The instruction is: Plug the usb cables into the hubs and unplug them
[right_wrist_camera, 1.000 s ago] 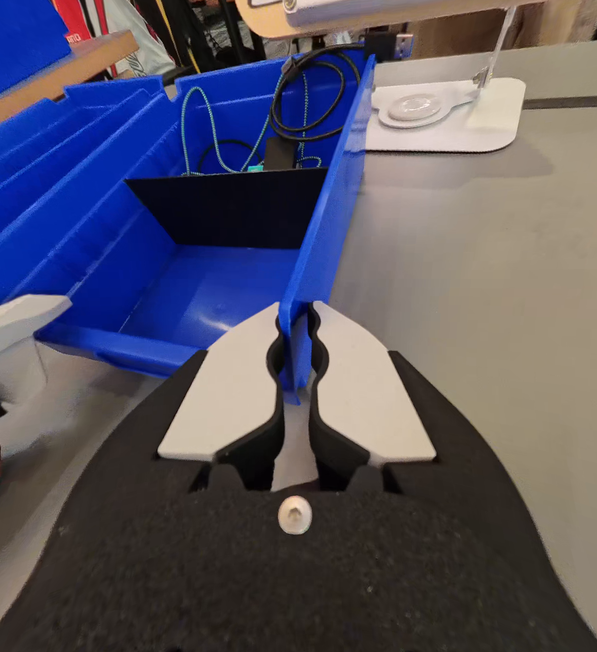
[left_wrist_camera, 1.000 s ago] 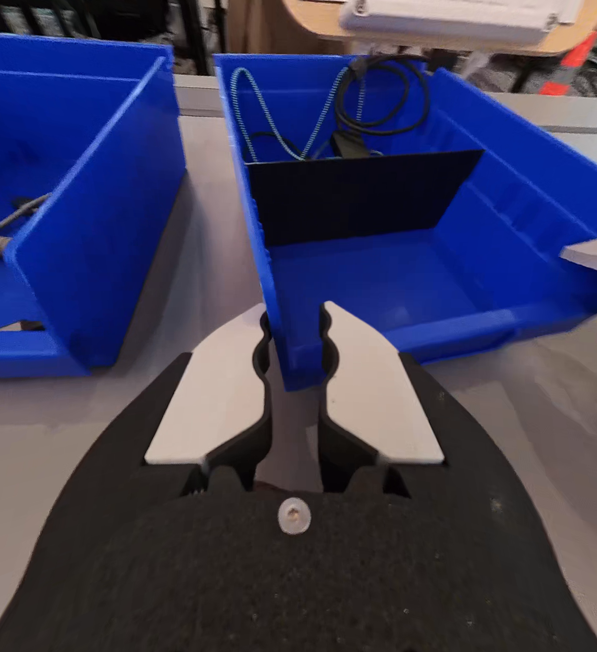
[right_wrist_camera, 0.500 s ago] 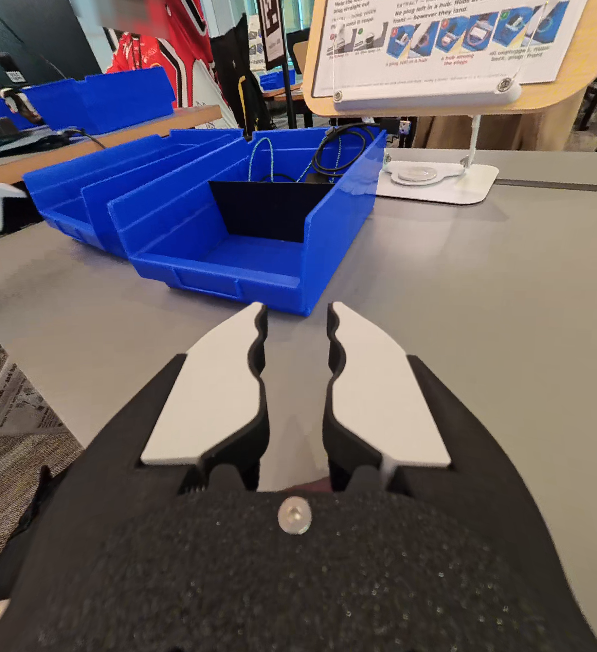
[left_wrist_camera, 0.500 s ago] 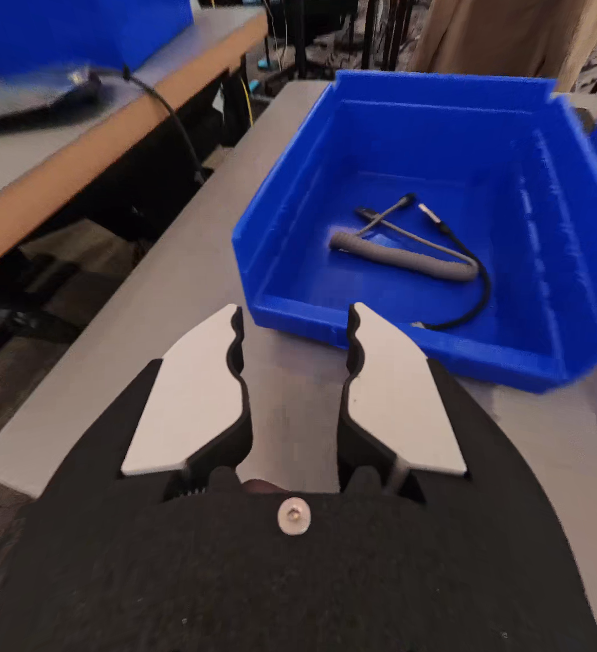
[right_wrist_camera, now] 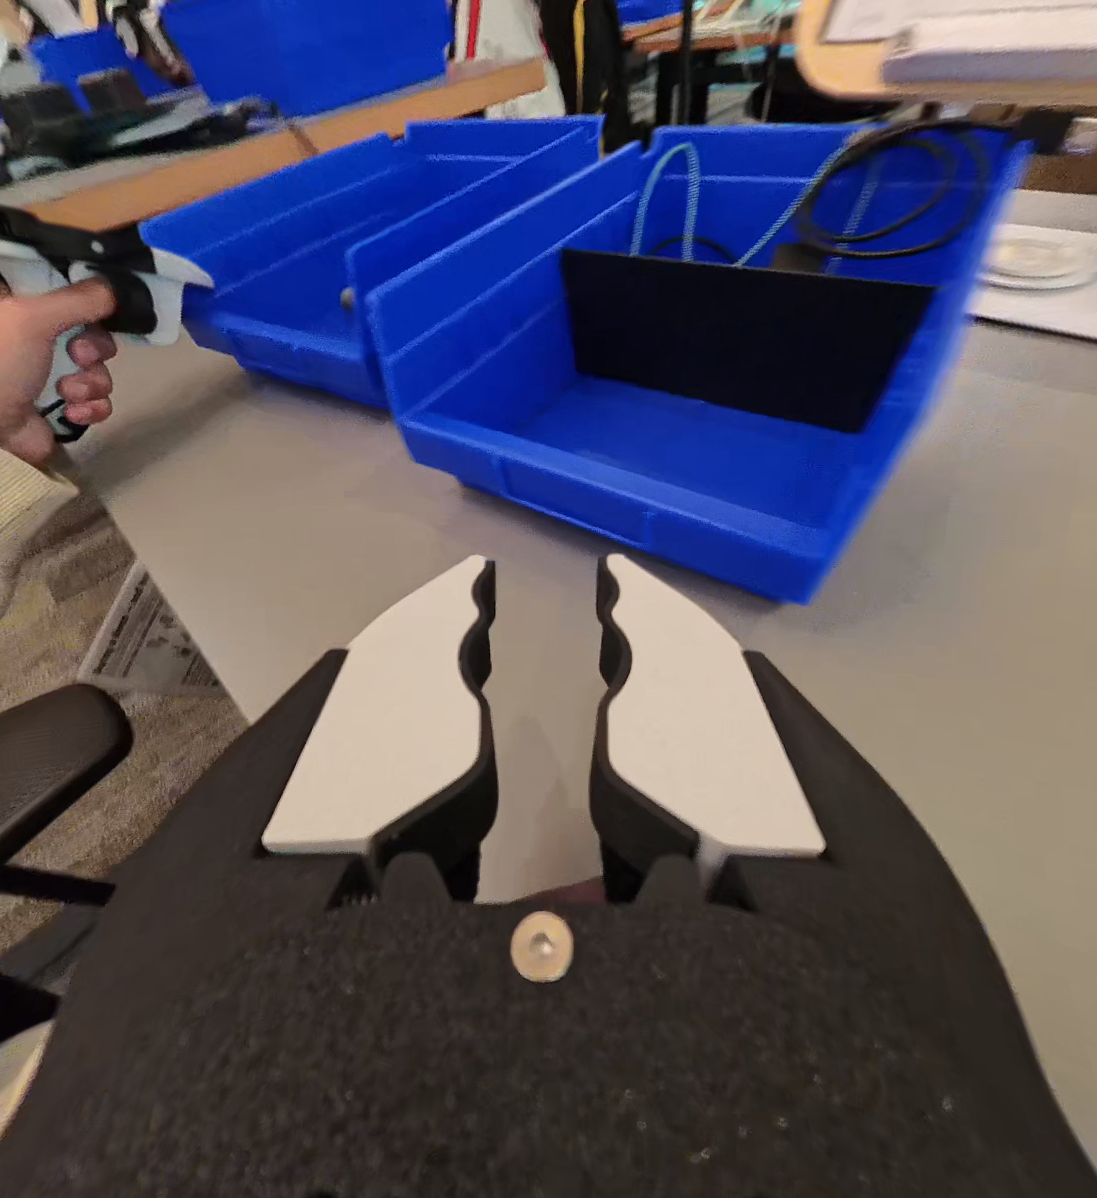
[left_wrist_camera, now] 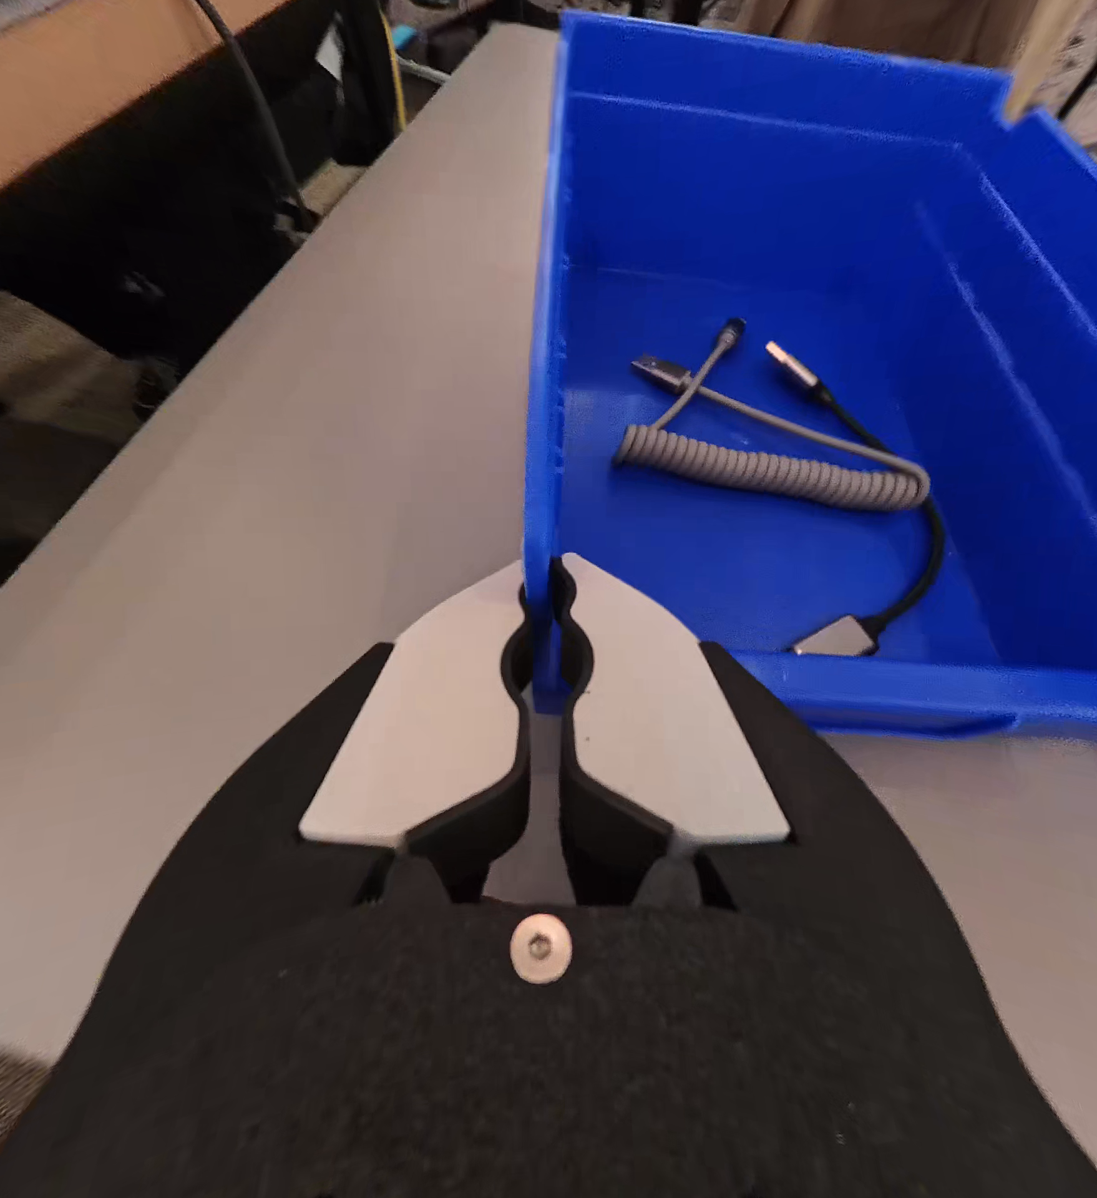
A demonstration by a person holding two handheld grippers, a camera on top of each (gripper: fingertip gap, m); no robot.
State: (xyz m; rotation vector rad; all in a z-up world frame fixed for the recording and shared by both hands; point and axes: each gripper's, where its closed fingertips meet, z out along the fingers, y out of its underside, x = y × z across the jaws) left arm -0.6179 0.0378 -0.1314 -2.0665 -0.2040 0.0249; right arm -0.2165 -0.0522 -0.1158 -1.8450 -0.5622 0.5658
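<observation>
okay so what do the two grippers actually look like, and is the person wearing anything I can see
Both the left gripper and the right gripper have a black, grainy fan-shaped body, a silver screw at its centre, and two pale grey fingers with wavy black inner pads. The left one's handle is white and black. No sleeve is clear.

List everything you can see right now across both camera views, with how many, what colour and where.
Bins: two, blue, side by side on the table; left bin, right bin.
Coiled cable: one, grey, in the left bin.
Short cable with flat adapter: one, black, same bin, front.
Divider: one, black, across the right bin.
Cables: several, black and teal braided, behind the divider.
Table: one, grey.
Chair armrest: black, lower left of the right wrist view.
Left gripper: shut on the left bin's near corner wall.
Right gripper: open, over bare table.
</observation>
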